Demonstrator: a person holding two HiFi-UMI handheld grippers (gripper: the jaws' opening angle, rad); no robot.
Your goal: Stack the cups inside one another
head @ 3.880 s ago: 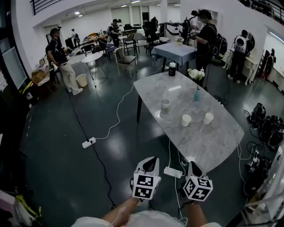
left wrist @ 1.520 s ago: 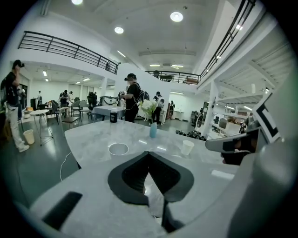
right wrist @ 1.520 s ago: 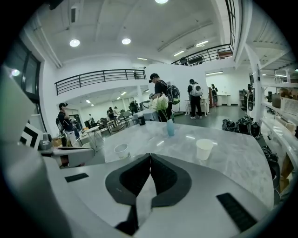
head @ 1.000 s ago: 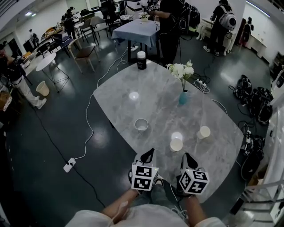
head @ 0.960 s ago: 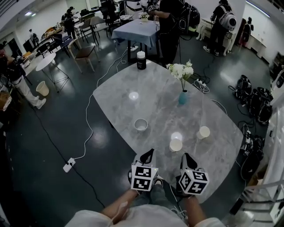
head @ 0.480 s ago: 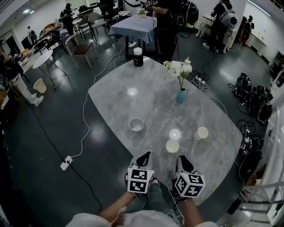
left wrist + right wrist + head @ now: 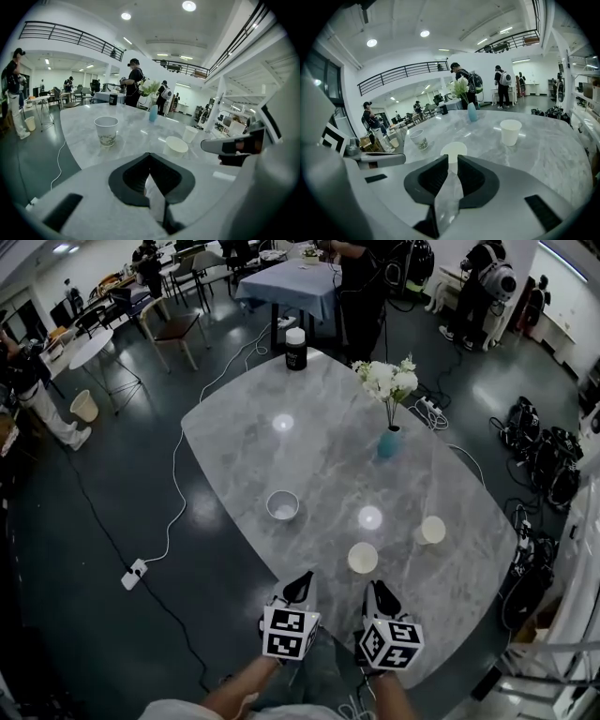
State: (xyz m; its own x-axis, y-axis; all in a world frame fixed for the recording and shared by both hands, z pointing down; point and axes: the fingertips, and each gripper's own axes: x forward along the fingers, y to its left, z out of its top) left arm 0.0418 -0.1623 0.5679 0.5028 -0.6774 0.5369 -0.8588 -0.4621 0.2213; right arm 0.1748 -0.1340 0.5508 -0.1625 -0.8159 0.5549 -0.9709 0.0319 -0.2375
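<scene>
Grey glossy floor [image 7: 112, 484] with cables [image 7: 173, 488], and people [image 7: 361, 282] at the frame's top, surrounds the oval grey marble-look table [image 7: 319, 456], which bears a blue vase of white flowers [image 7: 390, 439] and three cups standing apart: a patterned paper cup [image 7: 282, 505] mid-frame, a near white paper cup [image 7: 363, 558] lower right of it, a far white paper cup [image 7: 432, 530] further right. The left gripper [image 7: 302, 585] and right gripper [image 7: 375, 592] hover at the table's lower edge, jaws together on nothing. Stacking seems not yet begun; next, one pair of jaws must open and take a cup's wall, likely the near white one.
</scene>
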